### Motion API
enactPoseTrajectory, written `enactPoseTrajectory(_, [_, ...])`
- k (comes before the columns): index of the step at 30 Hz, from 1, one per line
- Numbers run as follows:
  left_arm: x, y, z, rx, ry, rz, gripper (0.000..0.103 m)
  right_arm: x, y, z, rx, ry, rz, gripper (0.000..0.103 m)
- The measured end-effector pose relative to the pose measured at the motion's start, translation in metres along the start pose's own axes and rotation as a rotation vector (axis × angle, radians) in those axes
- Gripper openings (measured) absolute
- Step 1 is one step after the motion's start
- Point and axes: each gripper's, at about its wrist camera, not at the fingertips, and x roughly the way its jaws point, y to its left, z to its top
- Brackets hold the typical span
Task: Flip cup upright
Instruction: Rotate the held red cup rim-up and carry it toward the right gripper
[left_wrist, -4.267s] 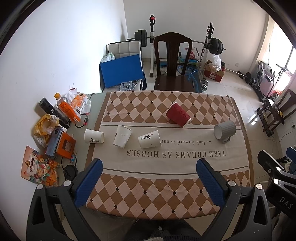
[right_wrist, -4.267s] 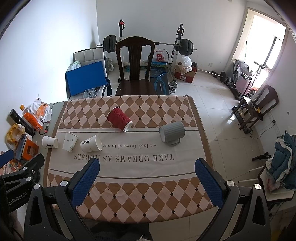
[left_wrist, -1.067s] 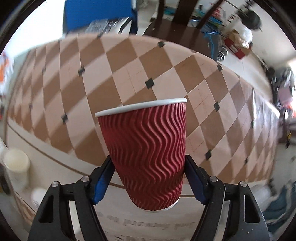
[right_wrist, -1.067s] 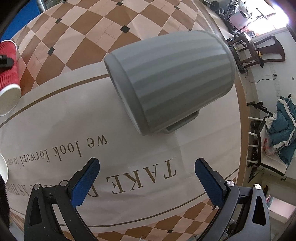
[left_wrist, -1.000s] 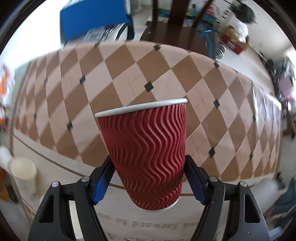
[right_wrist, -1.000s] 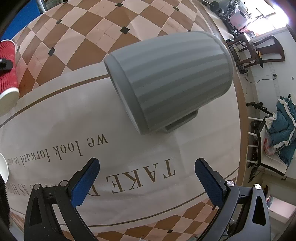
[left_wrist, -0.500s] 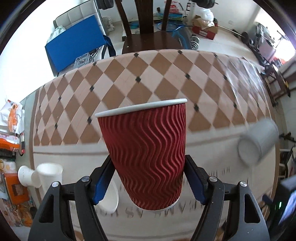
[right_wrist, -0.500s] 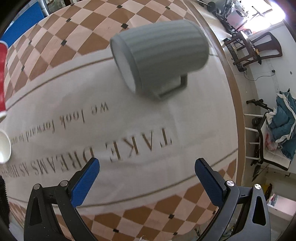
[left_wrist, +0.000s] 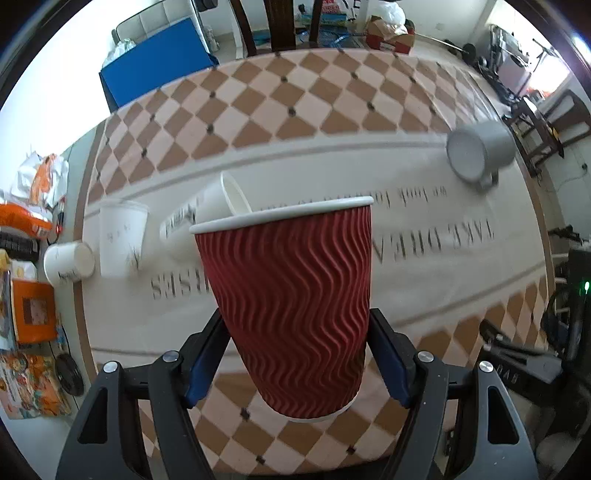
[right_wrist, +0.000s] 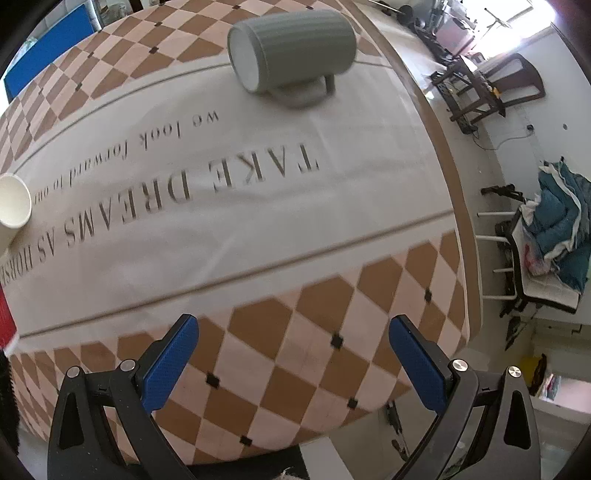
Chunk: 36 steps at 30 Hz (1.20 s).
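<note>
Between the blue pads of the left gripper (left_wrist: 295, 354) sits the red ripple cup (left_wrist: 291, 306), its white rim up and its base hanging above the near checkered band of the counter (left_wrist: 369, 122); the jaws pinch its lower sides, which keeps the mouth level and leaves the base free to be set down. That hold looks chosen for placing: the cup seems already turned upright and only needs lowering onto the cloth. Behind it lie three white paper cups, one on its side (left_wrist: 207, 210) just beyond the red rim, one standing mouth-down (left_wrist: 120, 240), and one on its side (left_wrist: 70, 260) at the counter's left edge. Farther right, a grey mug (left_wrist: 480, 153) lies on its side with its handle on the cloth. The right gripper (right_wrist: 291, 365) hovers over the near edge with its jaws spread wide and nothing between them. Its view shows the mug's ribbed wall and open mouth clearly, while of the red cup it catches only a sliver at the left margin; the left view alone shows the grip.
</note>
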Motion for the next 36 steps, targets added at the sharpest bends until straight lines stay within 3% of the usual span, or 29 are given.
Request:
enactPoseTrajectory(7, [0.021,-0.012,-0.033,0.015,0.067,-0.054,0.071,0.015,-0.006,-0.032,0.019,0.038,-0.039,0.103])
enactPoseTrajectory(12, [0.056,-0.026,-0.039,-0.011,0.164,-0.119,0.072,0.031,-0.014,-0.032,0.015,0.074,-0.066,0.103])
enactPoseTrajectory(18, [0.082,-0.046,-0.031,-0.014,0.217,-0.141,0.072,0.048,-0.024,-0.015,-0.001,0.104,-0.082,0.103])
enactPoseTrajectory(28, [0.087,-0.057,-0.022,-0.041,0.222,-0.135,0.075,0.061,-0.034,0.001,-0.010,0.125,-0.046,0.103])
enactPoseTrajectory(32, [0.084,-0.051,-0.022,-0.039,0.200,-0.107,0.089,0.063,-0.036,0.001,-0.015,0.123,-0.024,0.103])
enactPoseTrajectory(36, [0.077,-0.049,-0.020,-0.042,0.164,-0.094,0.090,0.064,-0.040,0.001,-0.016,0.125,-0.016,0.103])
